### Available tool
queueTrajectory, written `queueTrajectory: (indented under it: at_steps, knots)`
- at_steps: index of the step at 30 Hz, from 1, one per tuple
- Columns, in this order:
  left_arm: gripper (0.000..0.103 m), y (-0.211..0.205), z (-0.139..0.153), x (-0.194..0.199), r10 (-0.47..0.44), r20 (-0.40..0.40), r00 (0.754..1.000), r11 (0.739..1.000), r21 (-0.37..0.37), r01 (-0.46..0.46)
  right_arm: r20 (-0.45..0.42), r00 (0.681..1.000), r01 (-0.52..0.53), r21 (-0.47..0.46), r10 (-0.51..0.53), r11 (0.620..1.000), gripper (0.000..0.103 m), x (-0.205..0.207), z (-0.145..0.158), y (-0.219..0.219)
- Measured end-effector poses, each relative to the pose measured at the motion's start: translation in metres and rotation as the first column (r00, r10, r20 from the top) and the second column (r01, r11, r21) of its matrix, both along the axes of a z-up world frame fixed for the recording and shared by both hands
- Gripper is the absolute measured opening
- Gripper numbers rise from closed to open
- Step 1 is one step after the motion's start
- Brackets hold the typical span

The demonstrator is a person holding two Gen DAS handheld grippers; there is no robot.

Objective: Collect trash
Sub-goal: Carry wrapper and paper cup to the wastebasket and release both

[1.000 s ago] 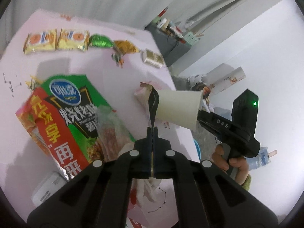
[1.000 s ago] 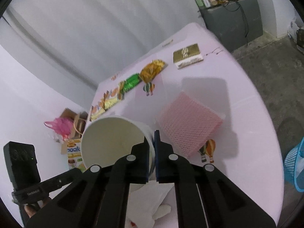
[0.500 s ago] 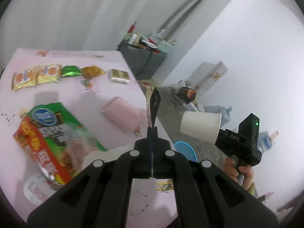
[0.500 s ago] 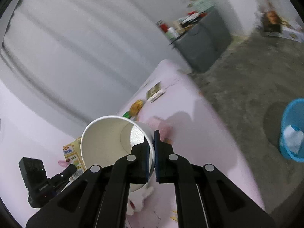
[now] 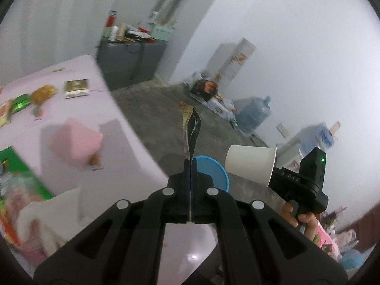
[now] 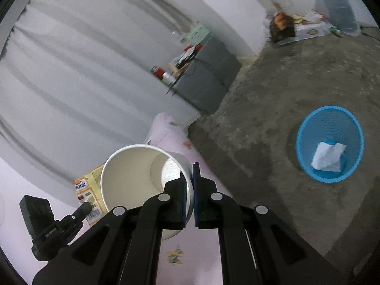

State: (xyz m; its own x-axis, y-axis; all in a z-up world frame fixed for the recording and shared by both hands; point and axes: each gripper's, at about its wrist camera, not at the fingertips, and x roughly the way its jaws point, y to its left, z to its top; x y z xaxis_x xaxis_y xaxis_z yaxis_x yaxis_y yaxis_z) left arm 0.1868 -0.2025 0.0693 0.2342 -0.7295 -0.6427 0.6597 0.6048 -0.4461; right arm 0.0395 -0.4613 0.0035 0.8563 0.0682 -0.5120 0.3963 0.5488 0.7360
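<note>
My left gripper [image 5: 190,166] is shut on a thin dark foil wrapper strip [image 5: 192,130] that stands up from the fingertips, held past the table's edge above the blue waste basket [image 5: 212,169]. My right gripper [image 6: 192,166] is shut on the rim of a white paper cup [image 6: 142,175], whose inside looks empty. The cup also shows in the left wrist view [image 5: 251,165], held sideways to the right of the basket. In the right wrist view the blue basket [image 6: 306,142] stands on the floor to the right with a crumpled white paper [image 6: 329,155] inside.
The pink table [image 5: 78,118] carries a pink pad [image 5: 76,140], a gold box [image 5: 76,88], snack packets [image 5: 21,101] and a green bag [image 5: 19,166]. A grey cabinet [image 5: 128,59], a water jug [image 5: 253,115] and boxes [image 5: 206,87] stand on the concrete floor.
Both grippers have swung away from the table toward the floor. The blue basket has come closer under the left gripper and fully into the right wrist view. Both grips are unchanged.
</note>
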Motion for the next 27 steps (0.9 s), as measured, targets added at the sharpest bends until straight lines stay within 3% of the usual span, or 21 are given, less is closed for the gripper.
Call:
queueTrajectory:
  at_steps: [8,15,20,22,23,25,27]
  knots:
    - [0.0,-0.131,-0.045,-0.009,-0.151,-0.07,0.986,0.984,0.083,0.157,-0.099,0.979,0.181,-0.003,-0.181,0.983,0.005,-0.056,-0.037,-0.067]
    - [0.0,-0.26,-0.122,-0.018,-0.272,-0.158,0.949,0.935,0.188,0.3,-0.303,0.903,0.335,0.054,-0.304,0.941,0.005,-0.087,-0.12,-0.134]
    - [0.001,-0.31,-0.171,-0.017,-0.279,-0.188,0.942,0.926,0.206,0.316,-0.395,0.859,0.399,0.12,-0.325,0.909,0.007,-0.087,-0.175,-0.172]
    - [0.019,-0.332,-0.19,-0.017,-0.298,-0.187,0.936,0.918,0.214,0.334,-0.412,0.851,0.411,0.137,-0.326,0.901,0.01,-0.082,-0.193,-0.181]
    - [0.037,-0.337,-0.196,-0.016,-0.286,-0.188,0.939,0.918,0.226,0.325,-0.421,0.848,0.414,0.144,-0.323,0.899,0.013,-0.077,-0.2,-0.186]
    - [0.041,-0.346,-0.213,-0.012,-0.233,-0.213,0.949,0.927,0.246,0.283,-0.45,0.836,0.423,0.163,-0.315,0.891,0.041,-0.07,-0.221,-0.194]
    - [0.044,-0.347,-0.221,-0.01,-0.204,-0.241,0.949,0.93,0.256,0.265,-0.479,0.813,0.449,0.153,-0.331,0.88,0.044,-0.067,-0.234,-0.195]
